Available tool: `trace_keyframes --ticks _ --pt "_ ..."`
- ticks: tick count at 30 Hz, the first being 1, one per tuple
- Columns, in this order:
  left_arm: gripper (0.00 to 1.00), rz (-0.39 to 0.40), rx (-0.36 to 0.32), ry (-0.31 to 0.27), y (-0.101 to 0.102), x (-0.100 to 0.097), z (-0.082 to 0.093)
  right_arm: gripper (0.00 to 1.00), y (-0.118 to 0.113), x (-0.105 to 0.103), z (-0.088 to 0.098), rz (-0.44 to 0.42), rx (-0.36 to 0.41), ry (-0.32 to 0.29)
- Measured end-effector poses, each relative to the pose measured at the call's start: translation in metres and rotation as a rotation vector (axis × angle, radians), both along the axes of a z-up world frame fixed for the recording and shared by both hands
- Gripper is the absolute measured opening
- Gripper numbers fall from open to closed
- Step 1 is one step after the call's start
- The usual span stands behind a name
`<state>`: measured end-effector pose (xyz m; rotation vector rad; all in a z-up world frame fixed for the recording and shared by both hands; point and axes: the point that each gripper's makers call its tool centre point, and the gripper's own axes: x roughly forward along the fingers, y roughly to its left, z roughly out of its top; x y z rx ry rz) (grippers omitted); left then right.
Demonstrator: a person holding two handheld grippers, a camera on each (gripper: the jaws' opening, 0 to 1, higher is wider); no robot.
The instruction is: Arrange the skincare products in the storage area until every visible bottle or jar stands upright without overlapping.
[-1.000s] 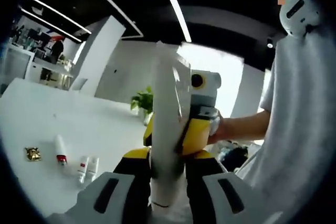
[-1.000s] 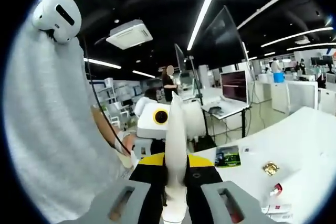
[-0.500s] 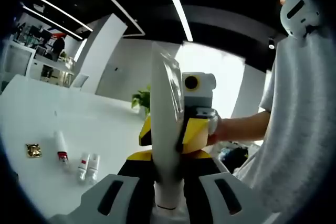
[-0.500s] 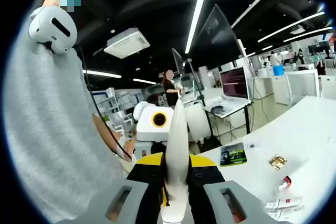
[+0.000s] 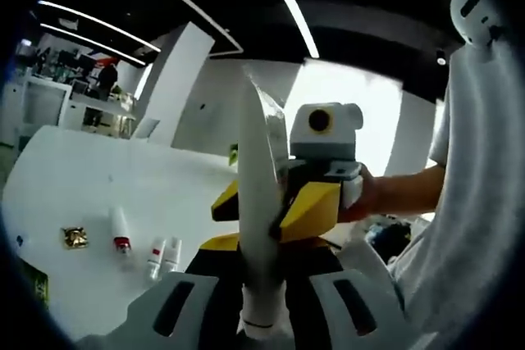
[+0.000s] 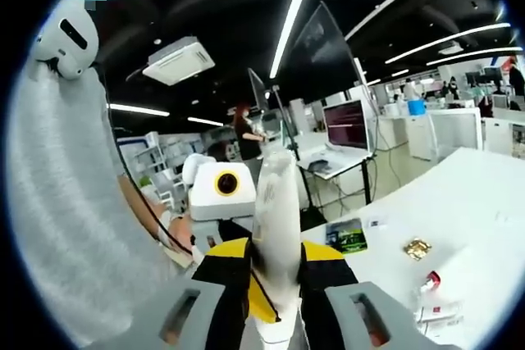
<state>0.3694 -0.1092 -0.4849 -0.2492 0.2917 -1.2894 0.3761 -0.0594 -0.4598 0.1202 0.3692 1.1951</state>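
both grippers, left (image 5: 261, 301) and right (image 6: 277, 317), clamp one white tube (image 5: 261, 227) held upright, well above the table (image 5: 74, 186)

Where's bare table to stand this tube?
Bare: the white table beyond the red-capped tube and gold packet. Crowded: around those and the two small tubes. The white tube sits between both grippers' fingers.

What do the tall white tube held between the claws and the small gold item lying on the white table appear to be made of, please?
The tall white tube looks like soft matte plastic; its flat crimped top, seemingly clear, catches the light. The small gold item looks like crinkled metallic foil, judging by its glints, though it is too small to be sure.
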Motion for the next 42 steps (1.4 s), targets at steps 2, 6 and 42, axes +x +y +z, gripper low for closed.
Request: trace_keyframes --ticks 2,6,42 --pt "0.14 0.039 0.049 -0.05 0.002 0.006 -0.004 0.19 0.0 0.003 -0.002 -0.018 -0.04 -0.019" --pt "0.13 0.151 0.15 -0.126 0.013 0.021 -0.013 0.23 0.003 0.018 -0.008 -0.156 -0.098 -0.024" --pt "0.16 0.404 0.382 -0.338 0.042 0.056 -0.026 0.29 0.013 0.048 -0.013 -0.465 -0.069 0.063"
